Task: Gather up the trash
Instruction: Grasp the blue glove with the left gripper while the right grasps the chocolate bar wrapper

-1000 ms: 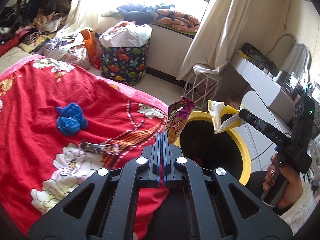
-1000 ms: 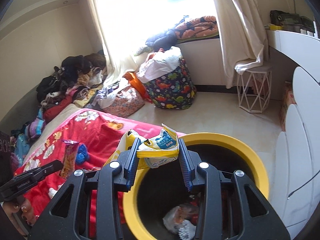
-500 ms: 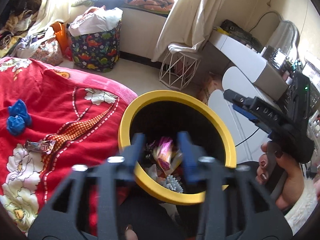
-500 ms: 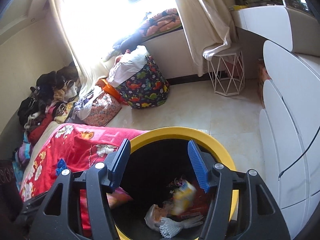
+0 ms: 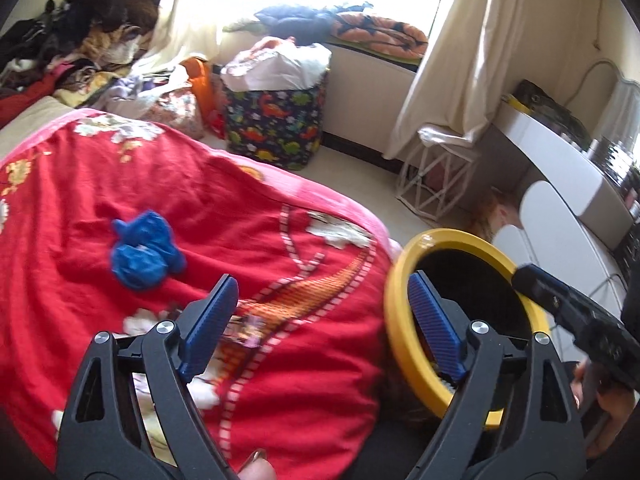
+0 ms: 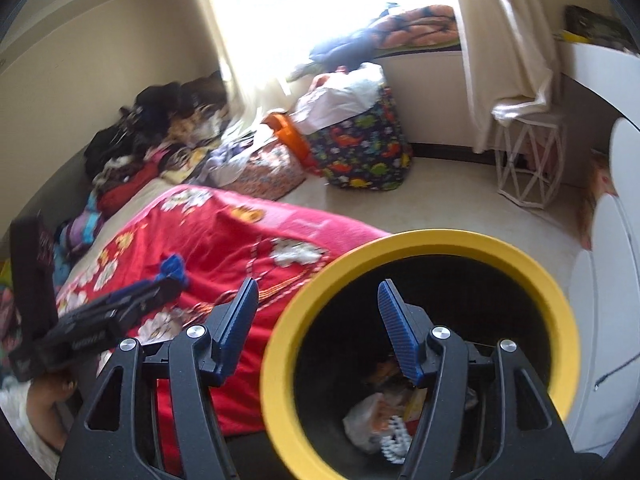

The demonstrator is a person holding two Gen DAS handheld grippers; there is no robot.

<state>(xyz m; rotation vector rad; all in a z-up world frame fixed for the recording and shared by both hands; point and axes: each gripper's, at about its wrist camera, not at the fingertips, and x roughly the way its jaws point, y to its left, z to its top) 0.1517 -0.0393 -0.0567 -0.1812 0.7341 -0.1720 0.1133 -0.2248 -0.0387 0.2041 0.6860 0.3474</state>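
Gaping empty: left hand-held gripper (image 5: pixel 322 326), right hand-held gripper (image 6: pixel 316 330), jaws just opened

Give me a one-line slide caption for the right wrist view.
Open, empty right gripper above the yellow-rimmed bin holding wrappers, beside the red blanket.

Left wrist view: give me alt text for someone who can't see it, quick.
The open, empty left gripper, whose jaws have just been opening, hovers over a red floral blanket beside a yellow-rimmed bin. A crumpled blue bag and a small wrapper lie on the blanket; the right gripper enters from the right.
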